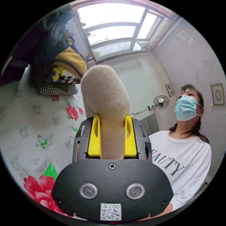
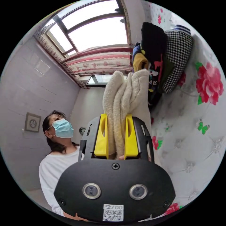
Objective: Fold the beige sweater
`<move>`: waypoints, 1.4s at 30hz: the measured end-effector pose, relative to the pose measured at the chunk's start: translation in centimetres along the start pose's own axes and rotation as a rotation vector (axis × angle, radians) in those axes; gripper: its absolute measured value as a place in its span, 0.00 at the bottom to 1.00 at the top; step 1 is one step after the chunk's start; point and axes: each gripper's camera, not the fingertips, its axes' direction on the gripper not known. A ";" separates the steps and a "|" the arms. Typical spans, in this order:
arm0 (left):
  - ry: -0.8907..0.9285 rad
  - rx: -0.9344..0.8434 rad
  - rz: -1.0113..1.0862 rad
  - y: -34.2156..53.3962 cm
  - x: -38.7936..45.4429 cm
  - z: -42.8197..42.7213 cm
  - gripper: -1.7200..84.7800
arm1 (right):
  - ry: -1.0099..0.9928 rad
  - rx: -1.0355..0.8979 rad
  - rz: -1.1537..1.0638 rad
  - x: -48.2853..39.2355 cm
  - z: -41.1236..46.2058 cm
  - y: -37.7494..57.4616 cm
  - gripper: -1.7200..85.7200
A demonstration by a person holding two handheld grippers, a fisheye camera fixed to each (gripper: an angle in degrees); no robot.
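I have both grippers tipped up toward the window (image 1: 113,30). My left gripper (image 1: 112,136) has its two yellow jaws closed against a rounded fold of the beige sweater (image 1: 106,98), which sticks up below the window. My right gripper (image 2: 116,136) pinches several bunched layers of it. One pile of clothes (image 1: 58,63) sits on the flowered quilt (image 1: 30,127). One person (image 1: 183,150) stands below the window.

Daylight pours through a large window (image 1: 113,28) above pale walls (image 1: 193,58) bearing a fan (image 1: 161,102).
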 end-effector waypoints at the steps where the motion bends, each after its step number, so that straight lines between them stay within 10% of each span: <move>1: 0.011 -0.002 0.065 -3.3 1.1 -0.1 0.18 | -0.018 -0.014 -0.077 -2.5 1.4 -2.3 0.14; 9: -0.595 0.064 0.234 -21.7 0.9 -0.1 0.18 | 0.456 0.117 -0.334 -7.6 11.4 -17.1 0.15; 18: -1.186 -0.420 0.135 7.8 -18.4 11.9 0.08 | 0.793 -0.033 -0.176 7.9 14.3 -0.2 0.12; 30: -1.159 -0.892 0.176 34.4 -20.4 21.7 0.01 | 1.333 -0.761 0.028 13.5 24.4 25.5 0.06; 36: -1.177 -0.929 0.163 38.8 -24.2 24.8 0.01 | 1.550 -0.544 -0.136 14.8 30.2 28.2 0.02; 42: -1.199 -0.957 0.295 39.9 -26.5 26.1 0.01 | 1.357 -0.150 0.106 16.3 29.4 28.3 0.03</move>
